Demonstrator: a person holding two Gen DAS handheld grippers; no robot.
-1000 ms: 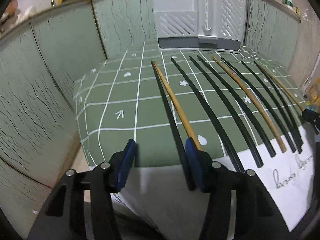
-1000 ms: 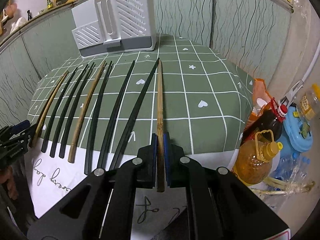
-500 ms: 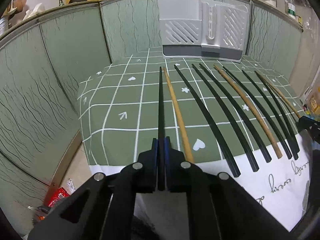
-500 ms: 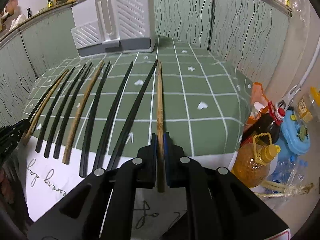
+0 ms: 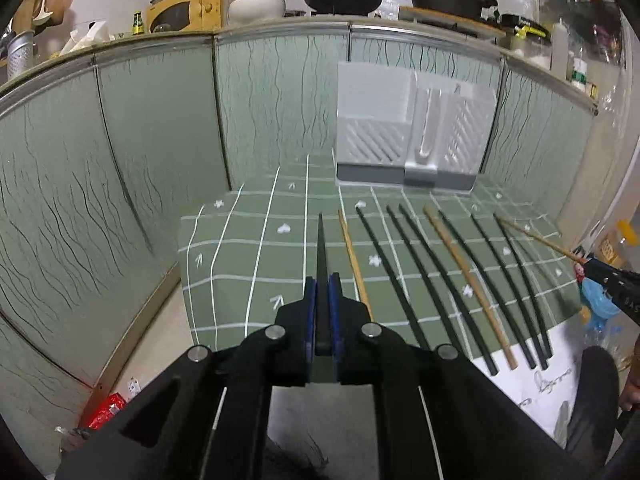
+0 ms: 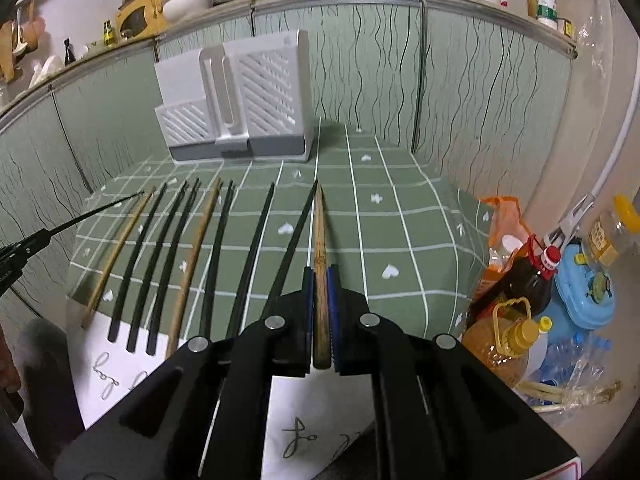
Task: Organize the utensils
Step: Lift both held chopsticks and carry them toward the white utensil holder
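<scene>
Since a second ago the left gripper (image 5: 322, 312) has gone from fingers apart to clamped on a black chopstick (image 5: 321, 248), now lifted off the green checked surface (image 5: 248, 248), its tip pointing far toward the white utensil holder (image 5: 412, 136); the right gripper (image 6: 320, 312) keeps its fingers clamped on a wooden chopstick (image 6: 319, 232), raised higher than before; the other chopsticks, black (image 6: 250, 256) and wooden (image 6: 196, 248), lie side by side in a row on the surface, near ends over white paper (image 6: 96, 360); the holder stands at the far edge; oil bottles (image 6: 508, 336) sit at the right, off the surface.
</scene>
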